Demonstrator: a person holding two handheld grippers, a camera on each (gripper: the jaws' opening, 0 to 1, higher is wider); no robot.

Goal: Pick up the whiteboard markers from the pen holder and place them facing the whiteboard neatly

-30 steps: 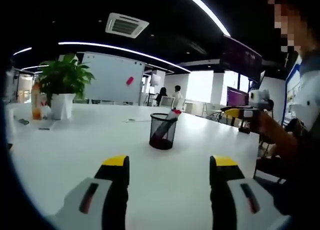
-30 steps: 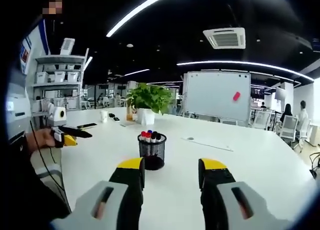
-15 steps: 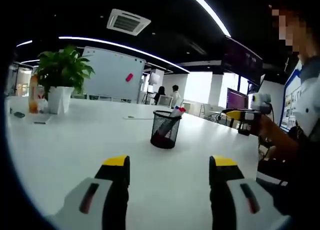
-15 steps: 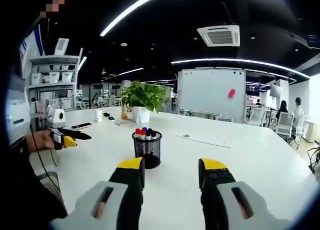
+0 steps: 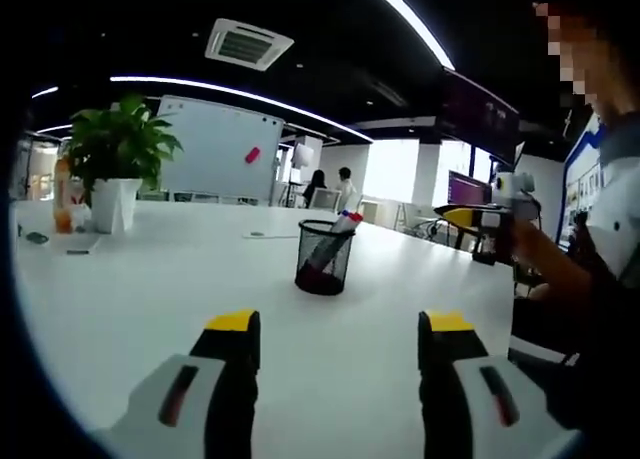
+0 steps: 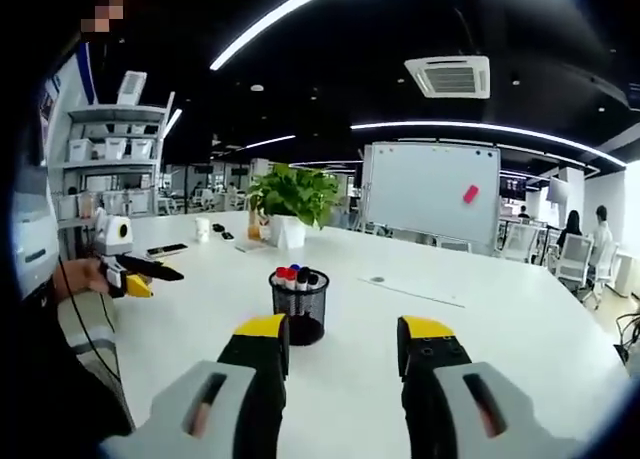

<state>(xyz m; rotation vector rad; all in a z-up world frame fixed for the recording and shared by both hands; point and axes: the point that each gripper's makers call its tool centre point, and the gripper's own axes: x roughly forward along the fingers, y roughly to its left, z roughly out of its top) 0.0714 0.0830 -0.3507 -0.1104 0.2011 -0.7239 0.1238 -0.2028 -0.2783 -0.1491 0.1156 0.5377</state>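
Approaching the pen holder, nothing picked yet

Standing on the white table [image 6: 520,329], the black mesh pen holder [image 6: 299,307] is upright and has all its whiteboard markers [image 6: 296,276] inside, with red, blue and dark caps showing above the rim. In the left gripper view the same pen holder [image 5: 323,262] is seen from the other side, with the markers [image 5: 335,233] leaning in it. The whiteboard [image 6: 434,193] stands at the far side of the table, well apart from the holder, and a potted plant [image 6: 291,205] is near it.

The right gripper [image 6: 344,344] has its jaws wide apart and holds nothing; the holder is ahead of it, just left of the gap between the jaws. The left gripper [image 5: 340,337] is also spread open and empty, with the holder ahead of it.

I judge that the task is at its first step, the reach to the holder. The next move calls for bringing one gripper down over the holder and closing on a single marker cap, without touching the mesh rim, because the light holder could tip.
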